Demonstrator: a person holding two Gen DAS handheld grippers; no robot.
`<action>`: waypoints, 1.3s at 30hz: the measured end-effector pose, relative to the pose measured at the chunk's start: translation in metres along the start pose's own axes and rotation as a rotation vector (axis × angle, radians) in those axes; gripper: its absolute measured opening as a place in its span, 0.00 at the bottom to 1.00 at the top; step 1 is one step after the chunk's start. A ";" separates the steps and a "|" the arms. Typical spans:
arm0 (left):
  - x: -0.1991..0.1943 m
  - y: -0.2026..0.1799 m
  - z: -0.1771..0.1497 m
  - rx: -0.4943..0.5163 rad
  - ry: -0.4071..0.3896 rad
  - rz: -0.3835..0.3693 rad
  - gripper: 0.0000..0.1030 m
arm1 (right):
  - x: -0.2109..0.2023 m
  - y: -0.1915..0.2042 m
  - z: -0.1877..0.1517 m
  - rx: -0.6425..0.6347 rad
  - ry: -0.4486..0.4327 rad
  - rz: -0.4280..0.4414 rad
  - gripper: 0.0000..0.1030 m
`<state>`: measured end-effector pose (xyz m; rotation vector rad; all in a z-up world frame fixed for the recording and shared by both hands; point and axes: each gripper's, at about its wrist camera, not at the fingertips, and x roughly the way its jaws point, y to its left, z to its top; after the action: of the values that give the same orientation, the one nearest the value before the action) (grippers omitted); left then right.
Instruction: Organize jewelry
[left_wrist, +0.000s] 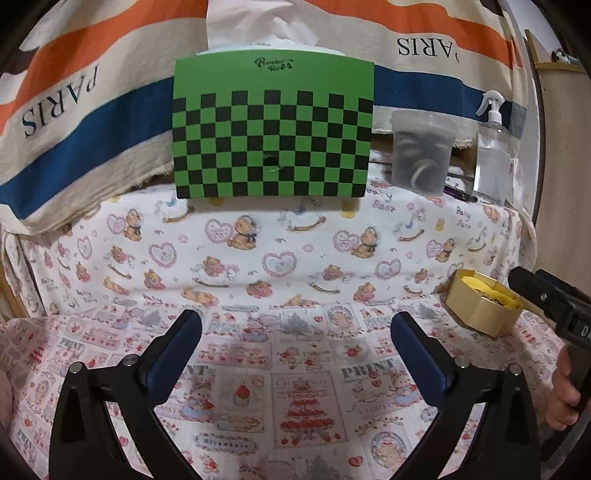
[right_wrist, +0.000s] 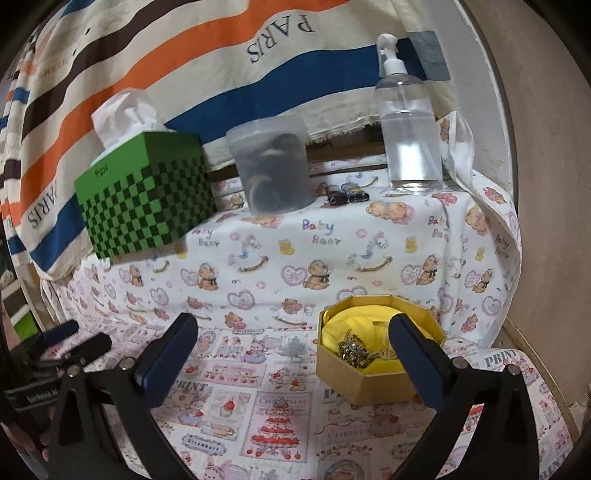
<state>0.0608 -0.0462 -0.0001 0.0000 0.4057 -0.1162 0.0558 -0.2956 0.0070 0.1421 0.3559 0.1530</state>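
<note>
Left gripper (left_wrist: 295, 323): jaws wide apart, nothing between them, over the printed cloth (left_wrist: 258, 258). Right gripper (right_wrist: 295, 325): jaws also spread wide, empty; its right finger stands in front of the box (right_wrist: 369, 384), contact not clear. The box is octagonal cardboard, lined yellow, sitting on the cloth near the right edge. Jewelry (right_wrist: 354, 350), a small metallic tangle, lies inside it. Behind: green checkered tissue box (right_wrist: 147, 199), cloudy plastic tub (right_wrist: 271, 166), clear spray bottle (right_wrist: 408, 125).
</note>
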 end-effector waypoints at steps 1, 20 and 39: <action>0.001 0.000 0.000 0.002 0.003 0.000 0.99 | 0.000 0.001 -0.001 -0.010 -0.001 -0.005 1.00; -0.018 -0.006 0.000 0.018 -0.105 0.058 0.99 | -0.006 0.007 -0.005 -0.041 -0.056 -0.096 1.00; -0.011 -0.006 0.000 0.009 -0.065 0.086 1.00 | -0.005 0.008 -0.005 -0.059 -0.044 -0.100 1.00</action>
<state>0.0500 -0.0505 0.0042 0.0221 0.3397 -0.0331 0.0485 -0.2876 0.0052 0.0686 0.3141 0.0613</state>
